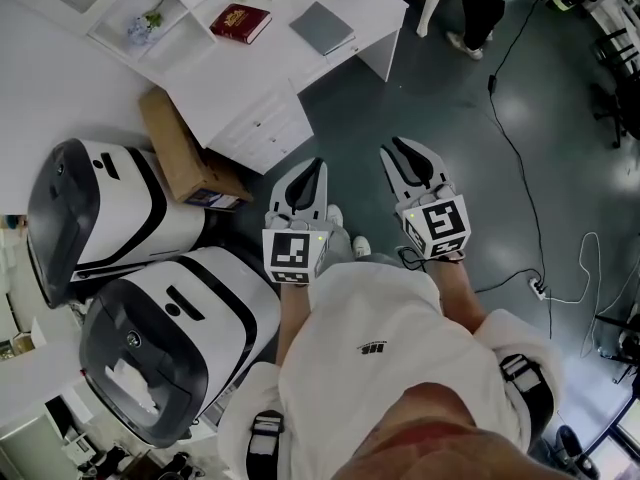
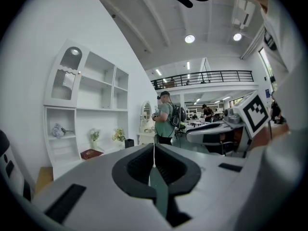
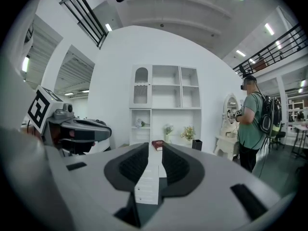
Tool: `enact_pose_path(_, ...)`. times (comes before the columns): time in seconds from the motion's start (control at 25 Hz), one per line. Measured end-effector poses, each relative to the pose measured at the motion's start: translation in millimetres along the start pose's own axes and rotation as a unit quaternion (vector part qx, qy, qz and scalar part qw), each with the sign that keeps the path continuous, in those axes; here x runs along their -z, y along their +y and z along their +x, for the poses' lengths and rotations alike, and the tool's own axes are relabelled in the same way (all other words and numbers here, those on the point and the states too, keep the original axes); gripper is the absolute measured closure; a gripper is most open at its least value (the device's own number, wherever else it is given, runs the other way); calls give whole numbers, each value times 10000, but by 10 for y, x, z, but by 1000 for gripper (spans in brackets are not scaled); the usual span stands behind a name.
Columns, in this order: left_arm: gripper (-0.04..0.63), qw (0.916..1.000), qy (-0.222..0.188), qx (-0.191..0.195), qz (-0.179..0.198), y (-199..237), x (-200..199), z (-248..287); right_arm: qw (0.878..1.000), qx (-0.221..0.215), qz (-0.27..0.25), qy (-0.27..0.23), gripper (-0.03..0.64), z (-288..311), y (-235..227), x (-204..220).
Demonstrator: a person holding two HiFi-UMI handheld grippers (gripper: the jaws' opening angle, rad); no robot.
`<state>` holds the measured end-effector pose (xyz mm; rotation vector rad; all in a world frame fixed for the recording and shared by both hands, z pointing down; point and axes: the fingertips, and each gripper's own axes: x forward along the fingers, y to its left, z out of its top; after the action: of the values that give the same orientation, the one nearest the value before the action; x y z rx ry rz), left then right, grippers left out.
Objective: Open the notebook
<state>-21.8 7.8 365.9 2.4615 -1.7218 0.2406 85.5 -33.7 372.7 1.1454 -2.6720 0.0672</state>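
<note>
Two candidates for the notebook on the white desk (image 1: pixel 250 78), so nothing's under way yet, we're only lining up. The red hardcover book (image 3: pixel 158 145) sits dead ahead of the right gripper (image 3: pixel 153 149), well beyond its tips and framed right in the slot between them. The slim grey book (image 1: pixel 322 27) lies ahead of those jaws too, just beside the red one on its right, with a black pen cup (image 3: pixel 196 145) off to the right of the jaws. Our bet is the red one, but honestly we can't tell for sure from here.

Jaw check: the right gripper's jaws stand a little apart with nothing between them. The left gripper (image 2: pixel 154 148) has its jaws closed together, tips touching, empty. From the left jaws the red book shows off to the left and far ahead.

How we'd do this step well: close the distance first, since both tools are well short of the desk. Then bring the parted right jaws in low and level at the cover's free edge, not the spine, and nip only the cover. The closed left tips look handy for pinning the back cover down so the whole book doesn't lift or slide.
</note>
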Motion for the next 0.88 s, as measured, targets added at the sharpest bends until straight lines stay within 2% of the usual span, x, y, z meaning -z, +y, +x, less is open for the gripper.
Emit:
enact_pose_path(0.24,595,9999,62,-77,-28,26,-44,34,10000,-39,57,49,546,13,-48,-36)
enact_pose_path(0.88,595,9998,158,116,-80,80,-43,212,9997,135,146,168,548,100,-167,-43)
